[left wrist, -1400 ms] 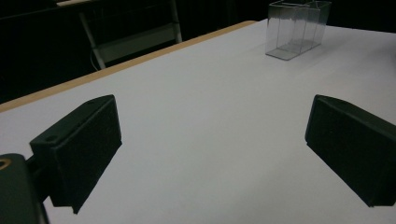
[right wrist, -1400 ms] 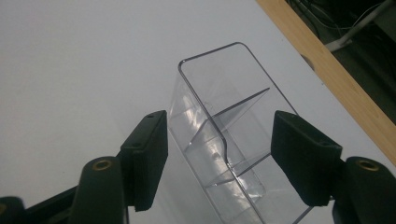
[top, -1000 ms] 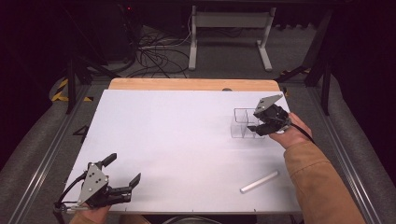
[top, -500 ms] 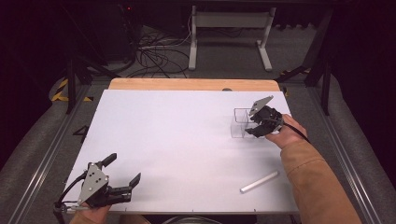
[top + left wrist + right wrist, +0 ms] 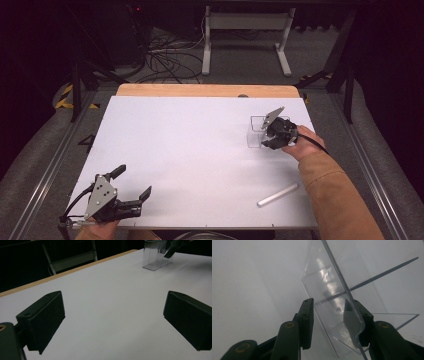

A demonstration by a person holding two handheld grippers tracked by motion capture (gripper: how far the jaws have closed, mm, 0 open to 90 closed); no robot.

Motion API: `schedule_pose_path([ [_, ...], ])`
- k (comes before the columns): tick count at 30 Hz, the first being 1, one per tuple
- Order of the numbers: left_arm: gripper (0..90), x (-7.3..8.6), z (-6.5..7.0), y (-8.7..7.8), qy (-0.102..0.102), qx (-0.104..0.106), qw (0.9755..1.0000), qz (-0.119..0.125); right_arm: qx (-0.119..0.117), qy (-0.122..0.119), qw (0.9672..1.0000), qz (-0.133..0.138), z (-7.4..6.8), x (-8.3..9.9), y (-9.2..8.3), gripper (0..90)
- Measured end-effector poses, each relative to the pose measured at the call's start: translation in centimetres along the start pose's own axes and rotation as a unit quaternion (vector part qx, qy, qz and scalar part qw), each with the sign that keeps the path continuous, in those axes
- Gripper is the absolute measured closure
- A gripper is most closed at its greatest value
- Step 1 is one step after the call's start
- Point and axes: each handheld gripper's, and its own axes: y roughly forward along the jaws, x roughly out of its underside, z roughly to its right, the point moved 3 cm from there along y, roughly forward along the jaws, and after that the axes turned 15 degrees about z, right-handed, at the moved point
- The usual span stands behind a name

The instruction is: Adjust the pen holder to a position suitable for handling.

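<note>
clear plastic box (image 5: 256,132), open-topped, nothing visible inside, far right of white table (image 5: 200,150); right gripper (image 5: 334,315) straddling one wall, jaws just closing, pads not clearly pressing; left gripper (image 5: 131,184) near corner, spread wide, holding nothing; white stick (image 5: 277,194) lying well apart.

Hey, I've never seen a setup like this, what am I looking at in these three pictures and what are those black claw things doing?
A person sits at a white table holding a two-jaw gripper in each hand. One camera looks down from above; the other two ride on the grippers and look along their black jaws.

On the table stand a clear plastic box and, nearer the person, a white stick.

The left gripper rests near the table's front edge, jaws wide apart, holding nothing.

The right gripper is at the box. Its jaws have just been closing, one either side of a clear wall. A gap still shows on one side, so it isn't gripped yet.
</note>
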Motion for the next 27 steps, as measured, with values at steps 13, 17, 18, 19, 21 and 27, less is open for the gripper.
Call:
schedule_pose_path([
  [13, 4.5, 0.0, 0.0, 0.0, -0.002, 0.0, 1.0, 0.001, 0.001, -0.017, 0.9998, -0.003, -0.1, -0.1, -0.3, 69.7],
  [17, 4.5, 0.0, 0.0, 0.0, -0.001, 0.0, 1.0, 0.001, -0.009, -0.039, 0.9992, 0.0, -0.3, -0.3, -0.6, 77.4],
  [18, 4.5, 0.0, 0.0, 0.0, 0.0, 0.0, 1.0, 0.001, -0.009, -0.037, 0.9993, 0.002, -0.5, -0.4, -0.6, 78.0],
  [19, 4.5, 0.0, 0.0, 0.0, 0.001, 0.0, 1.0, 0.001, -0.008, -0.037, 0.9993, 0.002, -0.6, -0.4, -0.6, 78.6],
  [21, 4.5, 0.0, 0.0, 0.0, 0.001, 0.0, 1.0, 0.001, -0.012, -0.043, 0.999, 0.001, -0.6, -0.4, -0.7, 79.6],
  [27, 4.5, 0.0, 0.0, 0.0, 0.001, 0.0, 1.0, 0.001, -0.021, -0.051, 0.9983, 0.02, -1.2, -1.0, -1.5, 83.1],
])
